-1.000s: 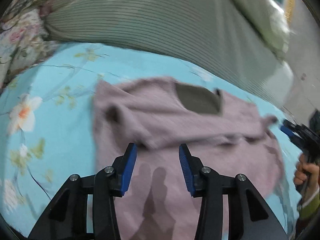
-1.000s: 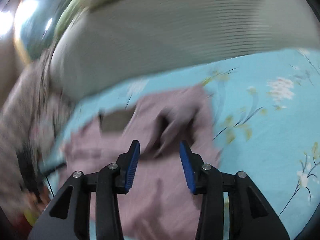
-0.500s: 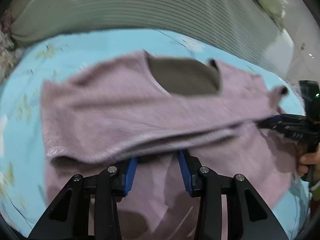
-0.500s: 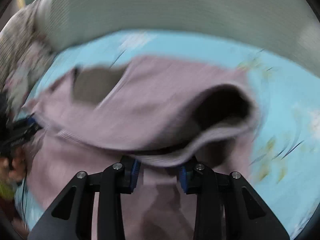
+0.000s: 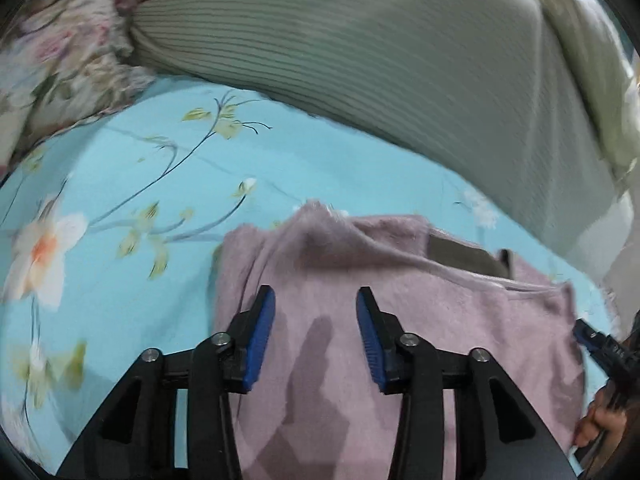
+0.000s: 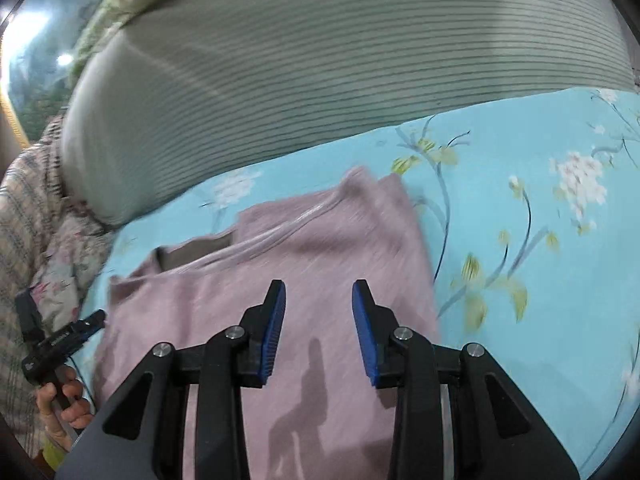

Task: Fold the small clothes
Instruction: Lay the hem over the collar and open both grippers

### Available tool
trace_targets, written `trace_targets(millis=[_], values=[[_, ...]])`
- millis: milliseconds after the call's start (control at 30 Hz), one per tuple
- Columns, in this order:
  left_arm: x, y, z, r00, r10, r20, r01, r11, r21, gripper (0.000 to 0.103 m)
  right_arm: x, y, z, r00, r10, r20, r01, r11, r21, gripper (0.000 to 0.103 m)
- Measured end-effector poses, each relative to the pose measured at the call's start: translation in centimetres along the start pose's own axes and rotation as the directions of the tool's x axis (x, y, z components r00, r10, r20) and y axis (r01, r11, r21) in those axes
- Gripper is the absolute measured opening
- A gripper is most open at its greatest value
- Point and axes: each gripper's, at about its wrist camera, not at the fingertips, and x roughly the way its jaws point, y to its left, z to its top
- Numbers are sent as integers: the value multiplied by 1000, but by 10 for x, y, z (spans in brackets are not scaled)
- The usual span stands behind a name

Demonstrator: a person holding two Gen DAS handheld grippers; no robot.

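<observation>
Mauve garment [image 5: 420,320] lay folded on blue bed sheet [image 5: 120,280], near striped pillow [image 5: 360,60]. Left gripper [image 5: 316,336] opening, right gripper [image 6: 319,330] spread, both empty above garment. Fold step looked done; next: regrasp edge.

The garment [image 5: 420,320] is a dusty mauve-pink, plain and fuzzy, with a dull grey-brown patch [image 5: 464,258] showing at its neck opening. It lies on a bed sheet [image 5: 132,168] of bright sky blue, printed with white blossoms with orange centres, yellow-green leaves and thin dark stems. At the far side a pillow [image 5: 380,60] is grey-green with fine darker stripes. In the far left corner of the left view a cloth [image 5: 68,60] is cream with faded pink and brown flowers. At the left edge of the right view a fabric [image 6: 24,216] is pale beige with grey checks. Each claw [image 5: 315,336] [image 6: 319,328] is black with blue pads [image 5: 260,340].
</observation>
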Motion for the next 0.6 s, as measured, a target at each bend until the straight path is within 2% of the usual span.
trace_targets(millis=[100,233,333,533,600], values=[[-30,2,-23,1000,-31,5,31,999,-33,48,-15,15,-29,999,44,-13,-44,999,8,37],[-76,7,-76,993,-113,-26,110,990,-86,51,-37,28,-70,994,96,-55,-95,995,18,42],[-92,6,-102,987,-149,-53,142,983,-117,51,-37,40,-93,990,113,-88,-112,994,16,43],[-125,-5,-144,976,-195,-99,181,974,-135,51,-62,44,-123,985,125,-115,-123,992,24,43],[-133,-7,-154,974,-197,-108,183,974,-133,54,-69,43,-128,985,126,-118,-123,992,28,43]])
